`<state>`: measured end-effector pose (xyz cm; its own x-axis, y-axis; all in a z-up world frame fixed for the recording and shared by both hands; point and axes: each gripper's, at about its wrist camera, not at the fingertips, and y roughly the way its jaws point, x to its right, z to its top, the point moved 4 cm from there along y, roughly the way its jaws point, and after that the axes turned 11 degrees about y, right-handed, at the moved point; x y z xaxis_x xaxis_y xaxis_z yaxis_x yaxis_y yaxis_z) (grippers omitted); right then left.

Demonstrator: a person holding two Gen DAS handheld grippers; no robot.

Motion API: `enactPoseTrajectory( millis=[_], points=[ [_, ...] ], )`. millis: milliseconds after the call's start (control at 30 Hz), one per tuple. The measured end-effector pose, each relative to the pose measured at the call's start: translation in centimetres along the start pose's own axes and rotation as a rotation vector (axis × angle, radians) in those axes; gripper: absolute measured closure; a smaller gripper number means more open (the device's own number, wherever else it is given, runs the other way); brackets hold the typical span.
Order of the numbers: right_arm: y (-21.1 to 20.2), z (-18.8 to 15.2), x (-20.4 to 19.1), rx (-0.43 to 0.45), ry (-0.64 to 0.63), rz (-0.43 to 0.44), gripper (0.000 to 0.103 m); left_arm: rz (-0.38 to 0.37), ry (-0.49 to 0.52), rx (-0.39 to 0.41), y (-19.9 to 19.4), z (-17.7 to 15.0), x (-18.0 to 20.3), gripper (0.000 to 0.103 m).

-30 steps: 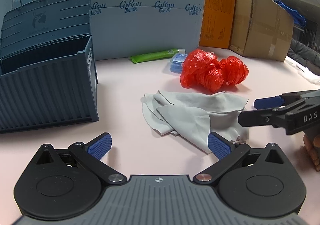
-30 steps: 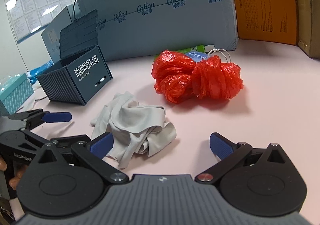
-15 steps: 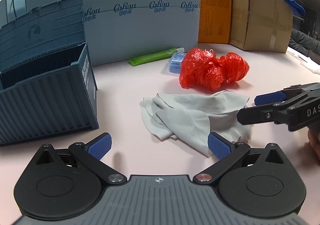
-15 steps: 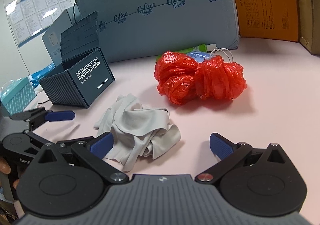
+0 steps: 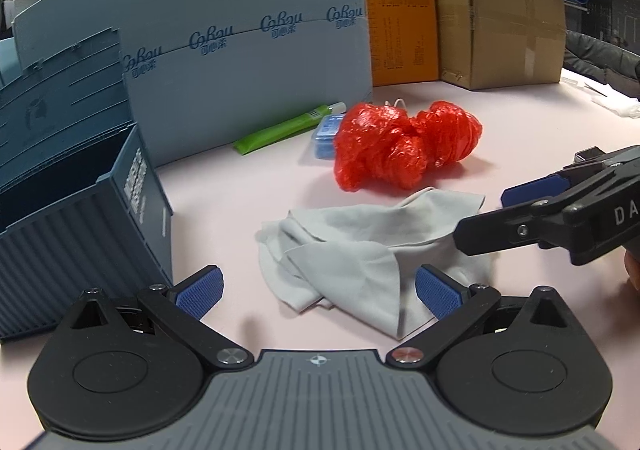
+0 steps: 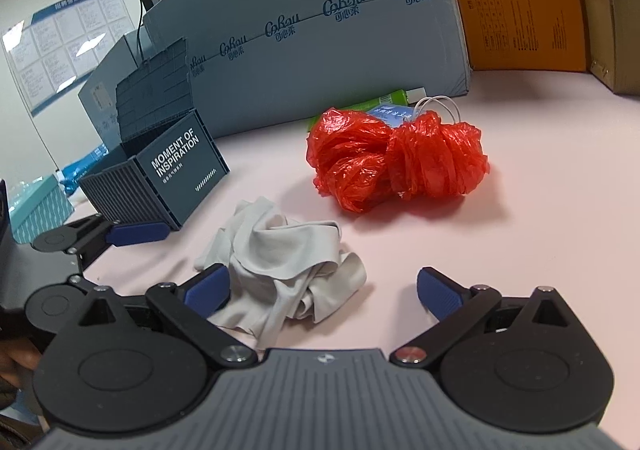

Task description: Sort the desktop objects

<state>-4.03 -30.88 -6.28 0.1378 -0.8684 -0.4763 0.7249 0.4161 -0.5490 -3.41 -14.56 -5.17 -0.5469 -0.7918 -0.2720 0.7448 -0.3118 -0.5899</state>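
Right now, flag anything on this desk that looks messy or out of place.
The crumpled grey cloth lies in a rumpled heap on the pink desktop. Behind it, the scrunched red plastic bag sits loose, partly covering a small blue packet. Nothing looks spilled or broken.

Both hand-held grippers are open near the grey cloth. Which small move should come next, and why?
Probably ease the left hand-held gripper forward and close on the grey cloth. The cloth lies loose on the table, partly between its open fingers, and the open storage box stands beside it. The right hand-held gripper is also open and holds nothing.
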Motion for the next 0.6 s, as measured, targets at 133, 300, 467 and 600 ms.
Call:
enactPoseTrajectory(
  millis=[133,300,467,600],
  points=[
    [0.1,-0.1,-0.3,-0.001,-0.005,0.007,0.011,-0.008,0.003,0.003,0.2,0.1,0.1,0.0],
    [0.4,-0.2,-0.8,-0.011,-0.036,-0.005,0.023,-0.021,0.001,0.003,0.6,0.3,0.3,0.0],
    [0.5,-0.2,-0.7,-0.003,-0.025,-0.006,0.023,-0.029,0.004,-0.001,1.0,0.4,0.5,0.0],
    [0.9,0.0,-0.9,-0.011,-0.014,0.006,0.023,-0.039,0.011,-0.007,1.4,0.5,0.8,0.0]
  ],
)
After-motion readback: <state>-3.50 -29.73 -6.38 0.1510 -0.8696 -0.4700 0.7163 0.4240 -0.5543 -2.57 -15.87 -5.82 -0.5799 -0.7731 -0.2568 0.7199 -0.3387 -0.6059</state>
